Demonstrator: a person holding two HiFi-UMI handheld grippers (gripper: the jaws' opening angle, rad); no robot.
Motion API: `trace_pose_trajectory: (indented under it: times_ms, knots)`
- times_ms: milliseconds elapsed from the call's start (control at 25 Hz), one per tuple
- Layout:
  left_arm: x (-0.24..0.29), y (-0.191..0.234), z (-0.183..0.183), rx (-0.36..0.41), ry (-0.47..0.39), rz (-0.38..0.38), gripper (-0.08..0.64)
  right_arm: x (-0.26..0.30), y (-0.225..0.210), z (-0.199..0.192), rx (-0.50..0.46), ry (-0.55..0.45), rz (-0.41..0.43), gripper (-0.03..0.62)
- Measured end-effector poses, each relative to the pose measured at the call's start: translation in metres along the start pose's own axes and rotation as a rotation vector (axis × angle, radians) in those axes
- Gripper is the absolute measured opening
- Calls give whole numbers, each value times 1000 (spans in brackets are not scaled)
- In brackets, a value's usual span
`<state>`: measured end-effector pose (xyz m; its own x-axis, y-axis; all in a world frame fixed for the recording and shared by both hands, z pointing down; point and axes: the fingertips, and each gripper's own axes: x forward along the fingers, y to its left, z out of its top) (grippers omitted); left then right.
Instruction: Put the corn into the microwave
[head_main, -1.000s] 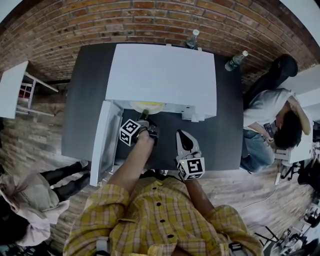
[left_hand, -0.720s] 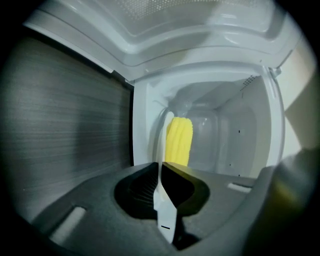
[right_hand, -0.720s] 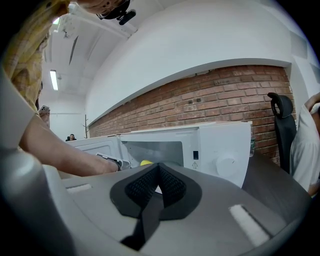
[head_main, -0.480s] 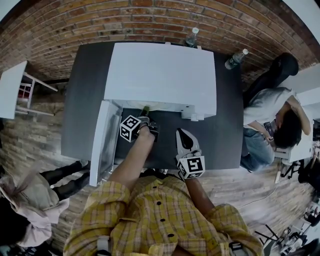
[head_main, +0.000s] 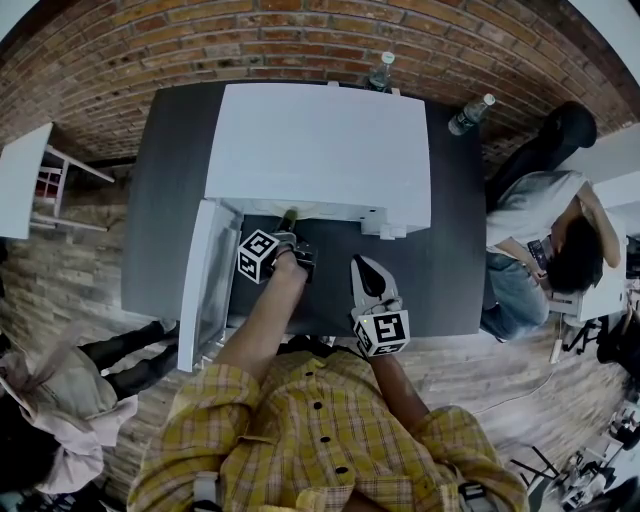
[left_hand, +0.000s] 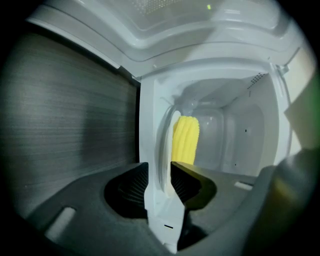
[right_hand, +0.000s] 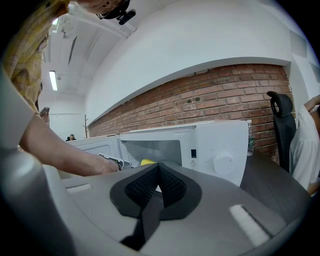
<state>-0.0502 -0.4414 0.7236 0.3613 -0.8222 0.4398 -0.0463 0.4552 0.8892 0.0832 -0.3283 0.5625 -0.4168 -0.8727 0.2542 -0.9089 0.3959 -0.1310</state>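
Between the opening left tongs (left_hand: 160, 175), plate rim (left_hand: 163, 132), corn (left_hand: 185, 140) beyond

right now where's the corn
The corn sits inside the open microwave, mid-frame in the left gripper view, right beside the white plate.

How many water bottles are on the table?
2. One water bottle stands behind the microwave, the other at the table's far right corner. Others could be hidden behind the microwave.
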Motion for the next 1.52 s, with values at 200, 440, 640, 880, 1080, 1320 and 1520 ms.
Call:
trace_pose_trajectory:
  times_ms: [200,440,640,880,1080,1320,1520]
  knots:
    - [-16,-14,-9,21,23,-45,144,-3,2,0,0,-1,7,3]
    - [-42,-30,-30,75,95,-114,15,-9,5,2,-2,-10,15,3]
    - [-71,-44,-41,142,143,-171,-2,-18,12,6,-3,-20,26,3]
    - [-102,-60,-48,284,173,-251,-2,-30,20,8,-7,-25,38,3]
    - [-128,-79,-64,549,197,-317,-2,-42,27,15,-14,-39,43,3]
    - [-166,-95,-81,713,202,-422,-2,-55,36,18,-3,-47,51,3]
    - [-193,-96,-95,889,217,-464,-3,-66,43,22,8,-62,59,3]
